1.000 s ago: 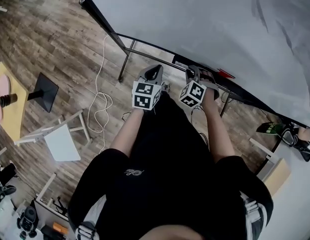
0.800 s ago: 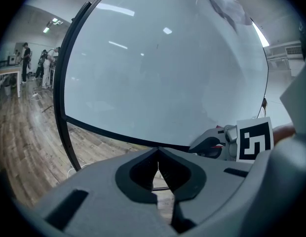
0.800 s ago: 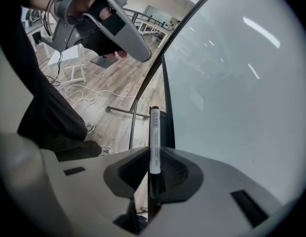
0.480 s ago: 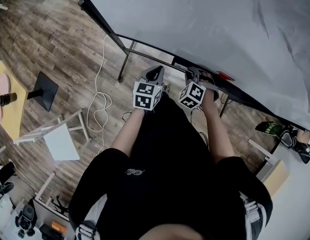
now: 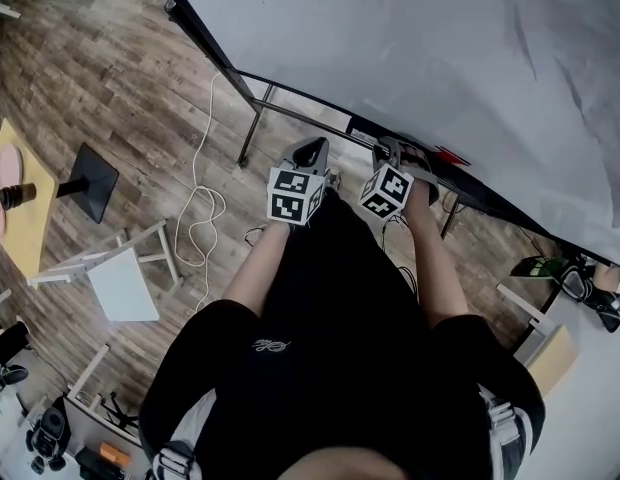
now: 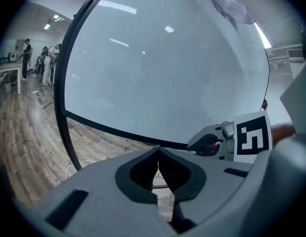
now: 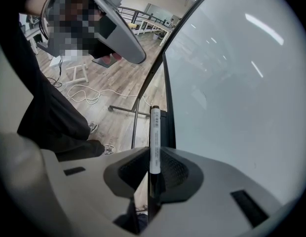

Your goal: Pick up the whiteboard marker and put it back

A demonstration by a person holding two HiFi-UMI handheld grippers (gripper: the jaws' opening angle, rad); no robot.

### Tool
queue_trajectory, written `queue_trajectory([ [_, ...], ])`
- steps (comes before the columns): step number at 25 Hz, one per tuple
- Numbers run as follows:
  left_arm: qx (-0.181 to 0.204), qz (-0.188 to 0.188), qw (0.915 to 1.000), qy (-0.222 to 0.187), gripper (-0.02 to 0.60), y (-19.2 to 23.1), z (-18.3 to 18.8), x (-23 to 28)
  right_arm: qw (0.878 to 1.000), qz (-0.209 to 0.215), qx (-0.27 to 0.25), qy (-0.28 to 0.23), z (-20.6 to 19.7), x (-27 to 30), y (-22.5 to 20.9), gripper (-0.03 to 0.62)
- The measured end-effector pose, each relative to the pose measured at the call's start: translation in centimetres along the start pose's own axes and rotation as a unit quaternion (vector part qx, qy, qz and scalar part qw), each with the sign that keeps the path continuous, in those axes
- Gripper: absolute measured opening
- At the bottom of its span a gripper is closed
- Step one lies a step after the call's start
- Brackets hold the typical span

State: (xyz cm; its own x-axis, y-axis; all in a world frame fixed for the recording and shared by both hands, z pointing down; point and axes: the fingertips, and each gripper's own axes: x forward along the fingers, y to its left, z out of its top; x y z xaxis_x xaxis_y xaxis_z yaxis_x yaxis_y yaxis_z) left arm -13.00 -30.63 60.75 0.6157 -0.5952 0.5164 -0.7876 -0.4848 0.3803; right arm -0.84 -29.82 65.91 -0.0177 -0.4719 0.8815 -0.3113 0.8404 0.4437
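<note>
whiteboard (image 5: 440,48): large, pale, black-framed, on a metal stand; fills the head view from 12 to 3 o'clock.
floor (image 5: 110,78): wood planks, from 8 to 11 o'clock.
cable (image 5: 200,203): white, looped on the floor at 9 o'clock of the grippers.
tabletop (image 5: 25,218): yellow, at the 9 o'clock edge.
stool (image 5: 120,278): white, at 8 o'clock.
right gripper (image 7: 154,151): jaws clamped on the marker (image 7: 154,127), a white barrel pointing to 12 o'clock just beside the whiteboard frame; whether it touches the frame cannot be told.
left gripper (image 6: 158,150): jaws together, nothing between them, near the whiteboard's lower edge.
</note>
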Motion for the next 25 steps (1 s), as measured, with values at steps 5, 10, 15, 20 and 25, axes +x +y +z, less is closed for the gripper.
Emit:
queue_trajectory([
  [5,0.0,0.003,1.0,-0.002,0.006,0.4,0.0,-0.2,1.0,-0.001,0.003,0.008,0.0,0.1,0.0,0.054],
  [10,0.0,0.001,1.0,-0.004,0.006,0.4,0.0,-0.6,1.0,-0.011,0.007,0.013,0.0,-0.1,-0.2,0.066],
  [15,0.004,-0.006,0.9999,-0.007,0.006,0.3,0.2,-1.3,0.999,-0.037,0.02,0.019,0.1,-0.9,-0.7,0.103],
  [20,0.012,-0.019,0.9997,-0.013,0.006,-0.1,0.3,-2.4,0.993,-0.094,0.071,0.006,0.1,-3.1,-2.1,0.101],
  [25,0.023,-0.045,0.9986,-0.017,0.006,-1.5,-0.2,-3.8,0.982,-0.129,0.137,-0.011,0.2,-5.7,-1.4,0.087],
])
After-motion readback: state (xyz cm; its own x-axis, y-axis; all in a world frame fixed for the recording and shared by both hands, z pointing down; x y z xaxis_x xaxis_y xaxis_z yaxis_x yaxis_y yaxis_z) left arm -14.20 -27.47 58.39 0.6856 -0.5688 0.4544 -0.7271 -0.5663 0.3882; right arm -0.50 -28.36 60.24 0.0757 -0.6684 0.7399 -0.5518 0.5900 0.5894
